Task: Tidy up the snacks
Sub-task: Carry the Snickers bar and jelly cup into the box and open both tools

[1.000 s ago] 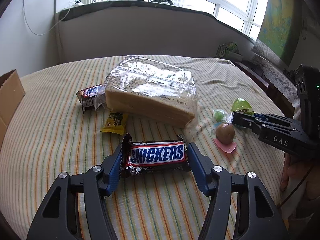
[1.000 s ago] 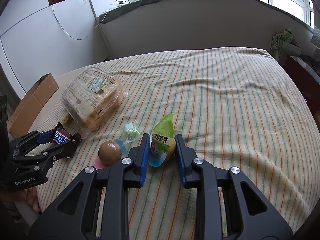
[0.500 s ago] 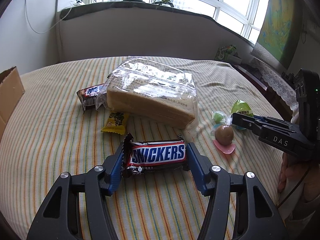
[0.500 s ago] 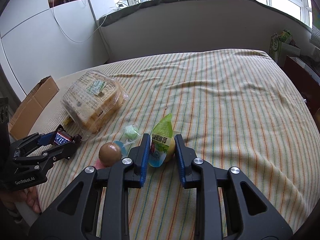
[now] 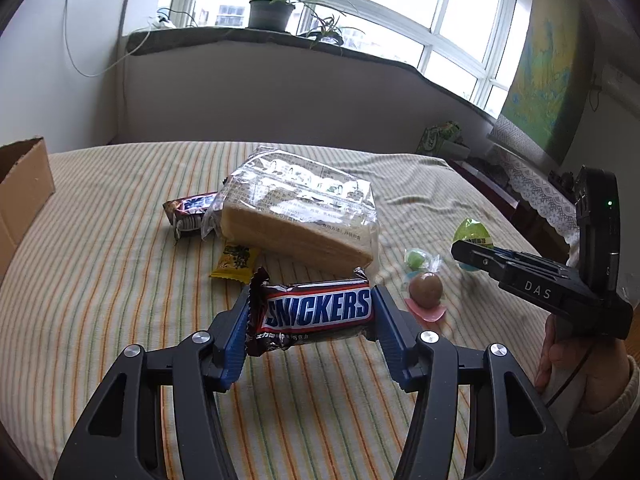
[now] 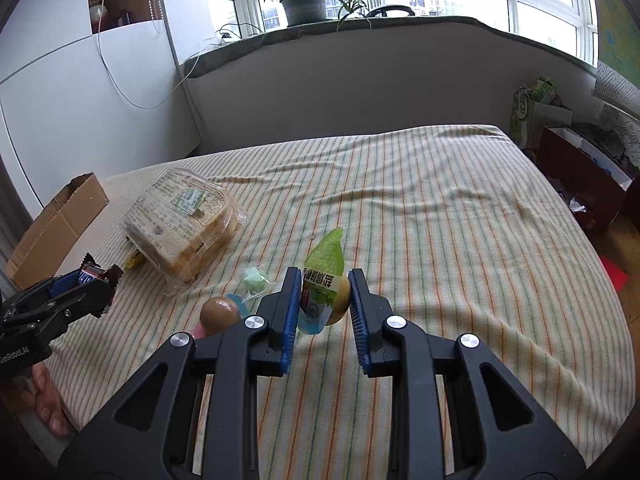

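On my left, the left gripper (image 5: 312, 316) has its jaws clamped on the ends of the Snickers bar (image 5: 316, 310), which looks lifted clear of the striped cloth (image 5: 100, 280). A long bar pinched end to end can buckle or swivel, so I'd keep it level and carry it slowly toward the cardboard box (image 5: 24, 188) at about 10 o'clock, assuming that's where snacks go. On my right, the right gripper (image 6: 324, 304) is clamped on a green-lidded jelly cup (image 6: 322, 280), which also seems off the cloth; I'd squeeze no harder, since the soft cup could slip or burst.

Readable writing, left to right: "SNICKERS" on the held wrapper, with small Chinese print below I can't make out; fine print on the bread bag (image 5: 300, 208) at 12 o'clock, illegible; "DAS" on the right gripper's body
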The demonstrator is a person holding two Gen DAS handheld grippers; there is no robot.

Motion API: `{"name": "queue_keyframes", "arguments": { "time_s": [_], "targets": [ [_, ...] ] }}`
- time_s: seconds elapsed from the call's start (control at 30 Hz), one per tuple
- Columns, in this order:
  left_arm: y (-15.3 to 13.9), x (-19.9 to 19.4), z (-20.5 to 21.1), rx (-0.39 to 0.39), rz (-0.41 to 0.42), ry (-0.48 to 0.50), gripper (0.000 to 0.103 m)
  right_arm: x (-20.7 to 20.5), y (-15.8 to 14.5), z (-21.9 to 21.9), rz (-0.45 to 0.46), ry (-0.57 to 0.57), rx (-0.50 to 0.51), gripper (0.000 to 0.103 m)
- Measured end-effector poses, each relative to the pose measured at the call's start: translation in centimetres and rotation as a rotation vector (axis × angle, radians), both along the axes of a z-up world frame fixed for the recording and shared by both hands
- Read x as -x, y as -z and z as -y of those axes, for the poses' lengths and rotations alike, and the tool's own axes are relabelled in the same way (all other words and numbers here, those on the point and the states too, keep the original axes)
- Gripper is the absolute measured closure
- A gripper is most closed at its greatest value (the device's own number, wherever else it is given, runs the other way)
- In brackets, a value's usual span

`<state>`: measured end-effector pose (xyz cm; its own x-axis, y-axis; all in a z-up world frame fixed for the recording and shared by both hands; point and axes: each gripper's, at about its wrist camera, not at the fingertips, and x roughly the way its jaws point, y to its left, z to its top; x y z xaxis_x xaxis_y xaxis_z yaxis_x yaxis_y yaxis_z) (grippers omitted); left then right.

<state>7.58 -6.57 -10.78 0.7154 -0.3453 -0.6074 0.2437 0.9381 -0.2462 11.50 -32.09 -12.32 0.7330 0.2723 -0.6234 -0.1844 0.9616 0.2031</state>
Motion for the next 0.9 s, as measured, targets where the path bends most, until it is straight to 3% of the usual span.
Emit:
{"name": "queue_keyframes", "arguments": {
  "time_s": [0.1, 0.23, 0.37, 0.6, 0.9],
  "targets": [
    [-2.5, 1.7, -0.7, 0.016, 0.059, -0.005, 0.047, 2.5, -2.6, -0.4, 0.058, 0.026, -0.022, 0.078],
    [-6.2, 3.9, -2.1, -0.017, 0.167, -0.022, 0.047, 4.3, -5.9, -1.9, 0.127, 0.024, -0.009, 0.078],
    [-8.2, 5.4, -4.0, -0.02, 0.206, -0.046, 0.047, 5.7, -8.3, -4.0, 0.172, 0.006, 0.007, 0.078],
    [-8.3, 7.0, -7.9, 0.02, 0.204, -0.097, 0.047, 6.7, -9.2, -9.2, 0.164, -0.071, 0.011, 0.078],
    [-6.8, 8.4, -15.7, 0.061, 0.19, -0.225, 0.047, 6.5, -9.2, -20.3, 0.142, -0.257, 0.055, 0.078]
  ]
}}
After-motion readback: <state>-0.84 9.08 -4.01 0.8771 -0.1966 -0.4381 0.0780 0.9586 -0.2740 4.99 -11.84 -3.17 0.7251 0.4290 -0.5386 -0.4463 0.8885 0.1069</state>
